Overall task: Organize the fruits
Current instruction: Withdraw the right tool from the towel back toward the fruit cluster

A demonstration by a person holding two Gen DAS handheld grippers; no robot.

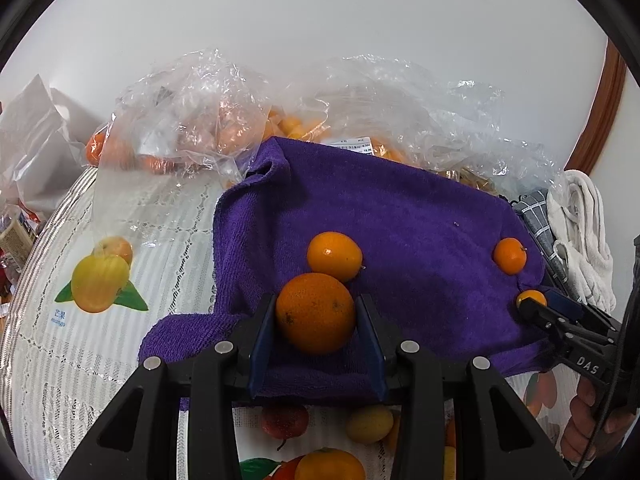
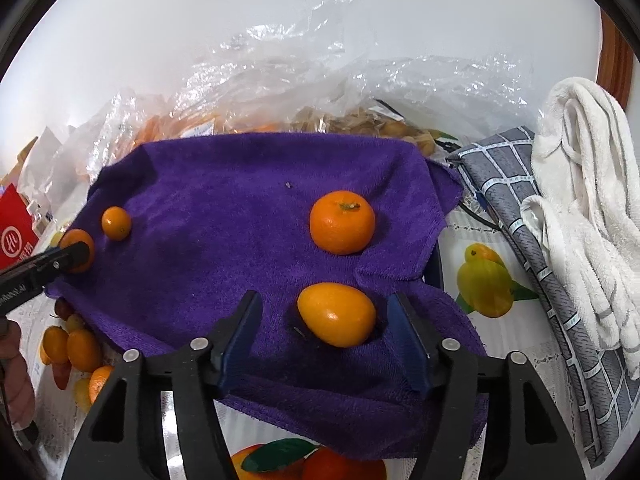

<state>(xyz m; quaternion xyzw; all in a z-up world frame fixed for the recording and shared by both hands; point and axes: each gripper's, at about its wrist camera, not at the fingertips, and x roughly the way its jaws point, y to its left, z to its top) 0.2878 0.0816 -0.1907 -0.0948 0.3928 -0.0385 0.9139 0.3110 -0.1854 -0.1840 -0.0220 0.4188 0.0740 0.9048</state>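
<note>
A purple towel (image 1: 420, 220) (image 2: 220, 200) lies spread on the table with fruit on it. My left gripper (image 1: 316, 300) is shut on a round orange (image 1: 316, 320), both pads against its sides. A kumquat (image 1: 335, 256) (image 2: 116, 222) rests just beyond it. My right gripper (image 2: 325, 297) stands open around an oval kumquat (image 2: 336, 314) (image 1: 531, 297) that lies on the towel, with gaps on both sides. A tangerine (image 2: 342, 222) (image 1: 509, 255) sits farther back. In the right wrist view the left gripper (image 2: 76, 252) shows at the left edge, on the orange (image 2: 78, 240).
Clear plastic bags (image 1: 200, 120) (image 2: 320, 92) holding orange fruit pile up behind the towel. A grey checked cloth (image 2: 520, 220) and a white towel (image 2: 580, 200) lie to the right. Several small loose fruits (image 2: 76, 348) sit at the towel's front left. A hand (image 1: 592, 420) holds the right gripper.
</note>
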